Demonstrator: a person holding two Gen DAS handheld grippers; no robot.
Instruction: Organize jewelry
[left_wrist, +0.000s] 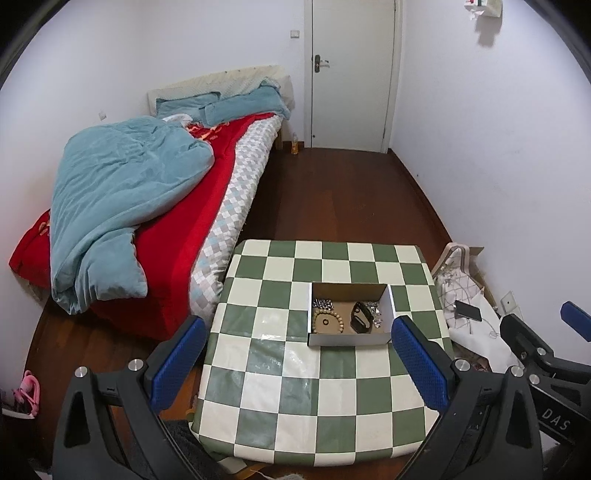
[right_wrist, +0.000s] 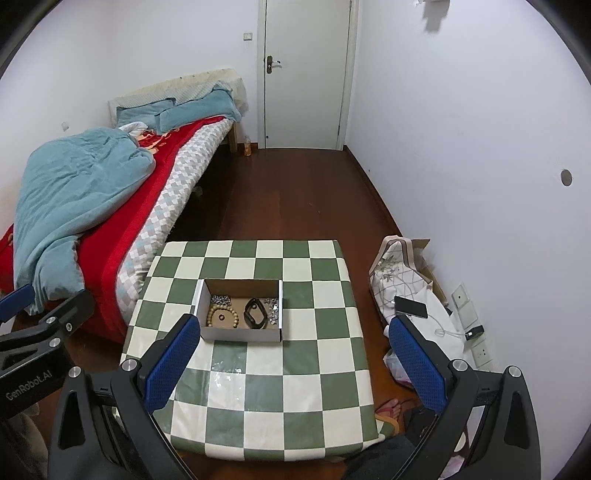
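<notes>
A shallow cardboard box (left_wrist: 349, 341) (right_wrist: 240, 335) stands near the middle of the green-and-white checked table (left_wrist: 317, 402) (right_wrist: 266, 398). Inside lie a wooden bead bracelet (left_wrist: 328, 322) (right_wrist: 221, 317), a black band (left_wrist: 360, 316) (right_wrist: 255, 313), and silvery chain pieces (left_wrist: 322, 304) (right_wrist: 273, 310) at the back left and right side. My left gripper (left_wrist: 299, 354) hovers open above the table's near part, its blue pads either side of the box. My right gripper (right_wrist: 291, 354) is open too, held high over the table's right half. Neither holds anything.
A bed (left_wrist: 155, 206) with a blue quilt and red cover runs along the left. A closed white door (left_wrist: 351, 74) is at the back. A bag with a phone (right_wrist: 410, 306) on it sits on the floor right of the table. A person's foot (right_wrist: 391, 406) shows below the table edge.
</notes>
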